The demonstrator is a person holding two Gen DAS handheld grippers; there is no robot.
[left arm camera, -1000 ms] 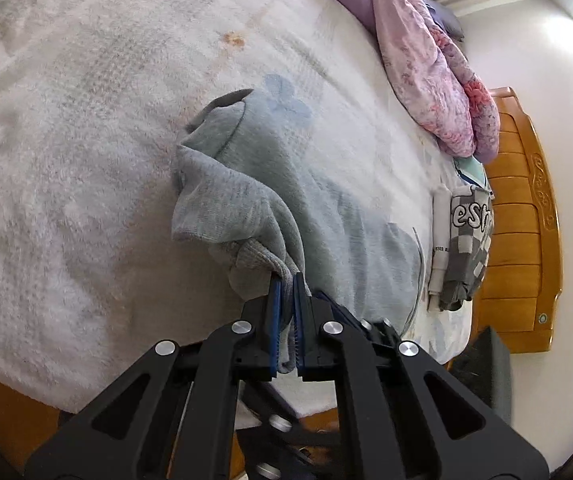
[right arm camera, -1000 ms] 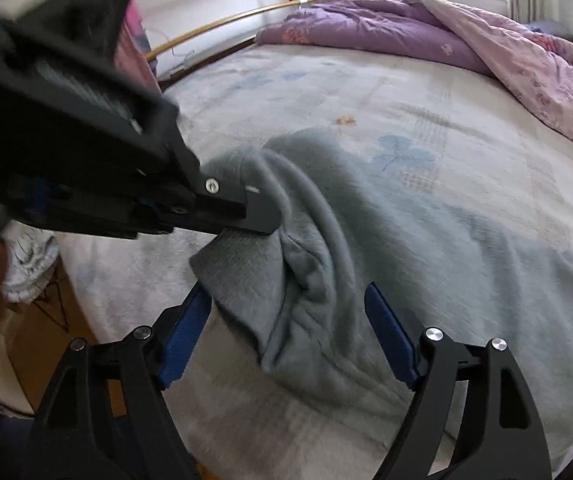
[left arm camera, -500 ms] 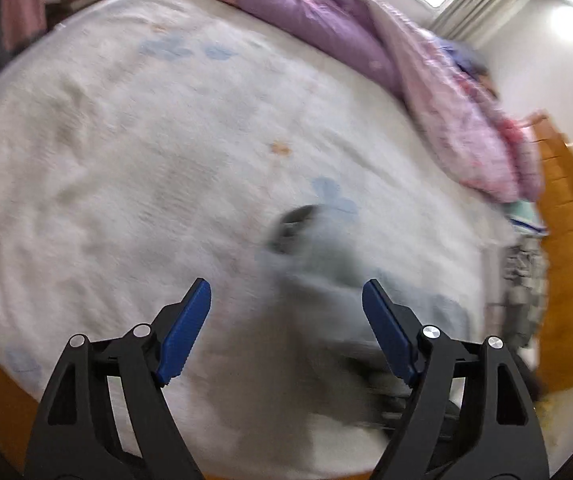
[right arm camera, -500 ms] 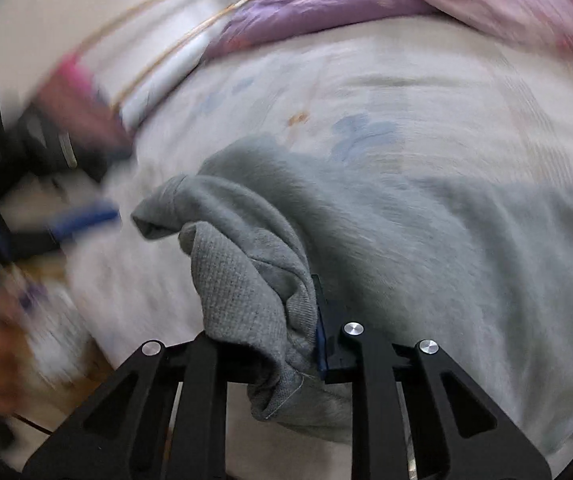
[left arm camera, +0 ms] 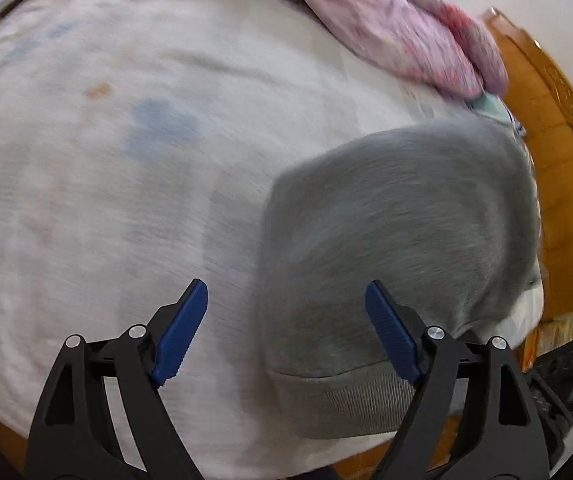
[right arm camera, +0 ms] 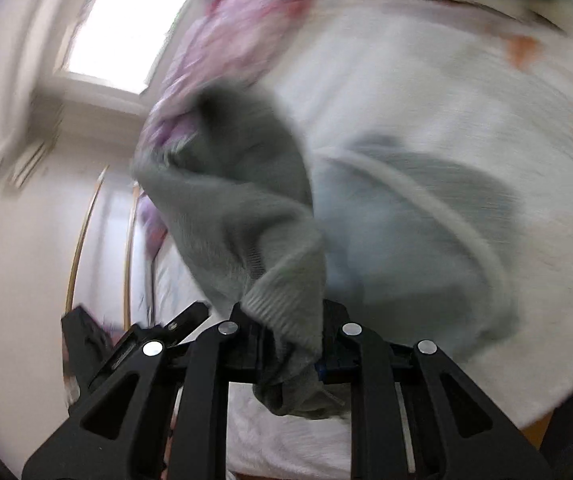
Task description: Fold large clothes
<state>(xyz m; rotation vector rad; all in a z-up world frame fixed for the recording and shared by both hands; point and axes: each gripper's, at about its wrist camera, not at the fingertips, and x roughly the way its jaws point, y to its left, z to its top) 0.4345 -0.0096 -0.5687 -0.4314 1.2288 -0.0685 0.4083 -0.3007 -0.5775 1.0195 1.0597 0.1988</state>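
The step in hand is judged to be a fold of the grey sweater [left arm camera: 398,232], which is lying on the bed [left arm camera: 86,200] near its front edge. A ribbed end of it, perhaps a cuff [right arm camera: 286,312], is clamped in the right gripper [right arm camera: 290,356]; its jaws are nearly closed and cloth is pressed between them. In the right wrist view this part is lifted off the bed and twisted, while the rest of the sweater remains spread on the white cover. The picture is much blurred, so it cannot be told with certainty which part of the garment is lifted.

The left gripper [left arm camera: 286,332] is held above the bed with its jaws wide and opening a little more. Nothing is pressed by its blue pads [left arm camera: 178,336]. The ribbed hem [left arm camera: 350,396] lies below and between them, but it is not gripped.

In the left wrist view the long axis of the sweater runs from the hem at the front edge of the bed up and to the right, toward the wooden bed end [left arm camera: 558,160] and the pink quilt [left arm camera: 386,20].

For the next move, the lifted part should probably be carried across the body and laid flat. A free edge could then be taken by the left gripper, and care is needed that the cloth is not dragged off the bed.
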